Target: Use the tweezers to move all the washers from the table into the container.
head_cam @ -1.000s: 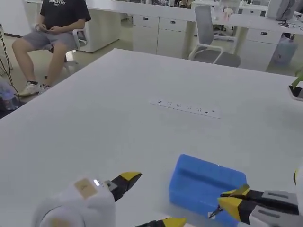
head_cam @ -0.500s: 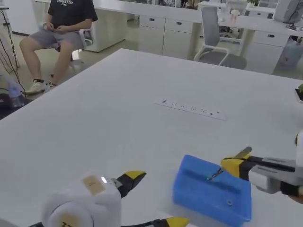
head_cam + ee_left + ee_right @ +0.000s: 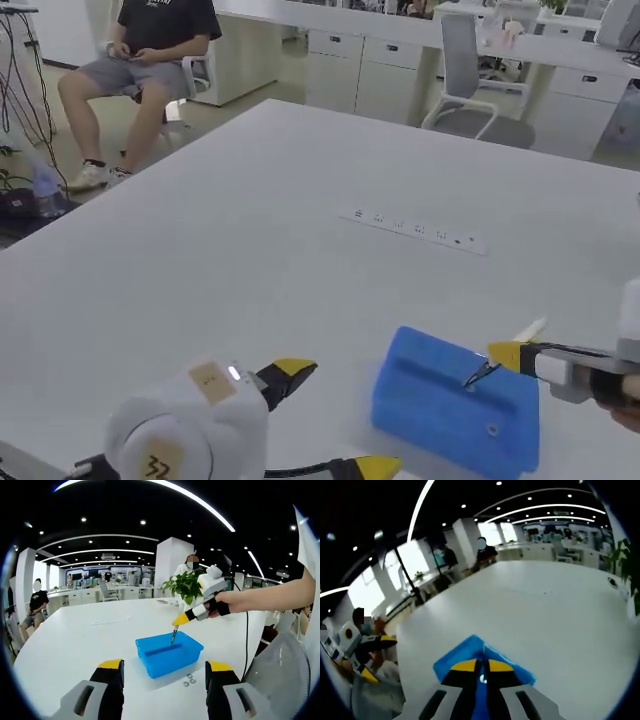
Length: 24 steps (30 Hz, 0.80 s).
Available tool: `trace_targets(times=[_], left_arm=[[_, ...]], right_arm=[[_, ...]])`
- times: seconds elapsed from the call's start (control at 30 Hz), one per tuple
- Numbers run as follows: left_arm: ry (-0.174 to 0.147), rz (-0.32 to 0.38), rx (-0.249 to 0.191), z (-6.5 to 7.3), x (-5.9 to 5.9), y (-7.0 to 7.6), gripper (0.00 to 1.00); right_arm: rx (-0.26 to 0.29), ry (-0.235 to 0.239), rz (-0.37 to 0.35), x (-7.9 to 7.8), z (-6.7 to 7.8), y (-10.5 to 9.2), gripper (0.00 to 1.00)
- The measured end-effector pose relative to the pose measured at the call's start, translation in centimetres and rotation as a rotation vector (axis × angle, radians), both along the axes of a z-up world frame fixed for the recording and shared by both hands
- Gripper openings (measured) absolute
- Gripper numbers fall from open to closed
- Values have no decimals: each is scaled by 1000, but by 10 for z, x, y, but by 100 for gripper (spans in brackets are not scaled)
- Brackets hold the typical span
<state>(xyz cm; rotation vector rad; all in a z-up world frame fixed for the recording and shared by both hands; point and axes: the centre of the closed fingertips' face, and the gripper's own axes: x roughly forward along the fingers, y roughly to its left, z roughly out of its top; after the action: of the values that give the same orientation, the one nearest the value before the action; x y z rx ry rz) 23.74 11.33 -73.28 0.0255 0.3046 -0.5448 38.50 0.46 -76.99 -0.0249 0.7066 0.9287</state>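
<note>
The right gripper (image 3: 508, 356), fingers pinching the thin metal tweezers (image 3: 480, 375), has lifted from the near wall of the blue rectangular plastic container (image 3: 430, 405) to above its middle. One small washer (image 3: 492, 431) now lies inside, below the tips. The left gripper (image 3: 333, 418) stays spread, with the loose washers (image 3: 189, 680) beside its right finger.

Matt plastic container (image 3: 432, 428), metal tweezers (image 3: 480, 376), on a smooth white table (image 3: 250, 230).

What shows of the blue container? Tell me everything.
The blue container is an open-topped rectangular tub, plastic by its look. It sits flat on the white table. One washer lies inside. The tweezers, clamped in the right hand-held gripper, point down into it; contact cannot be told. A few loose washers lie beside it.
</note>
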Motion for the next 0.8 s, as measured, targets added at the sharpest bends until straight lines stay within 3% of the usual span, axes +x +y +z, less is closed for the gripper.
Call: trace_targets(times=[0.13,0.27,0.5,0.8], left_arm=[[2,-14,0,-1,-1,-2,67],[8,-20,7,-2,-2,-3,66],[15,-32,15,-4,-3,-5,66],[20,-39,20,-5,-3,-6,65]], right_arm=[[-96,-40,48,-3,-11,-3,3],[-149,-63,96,-8,-20,2,3],[-191,-62,132,-11,-33,7,3],[-199,-61,131,-18,-33,4,3]])
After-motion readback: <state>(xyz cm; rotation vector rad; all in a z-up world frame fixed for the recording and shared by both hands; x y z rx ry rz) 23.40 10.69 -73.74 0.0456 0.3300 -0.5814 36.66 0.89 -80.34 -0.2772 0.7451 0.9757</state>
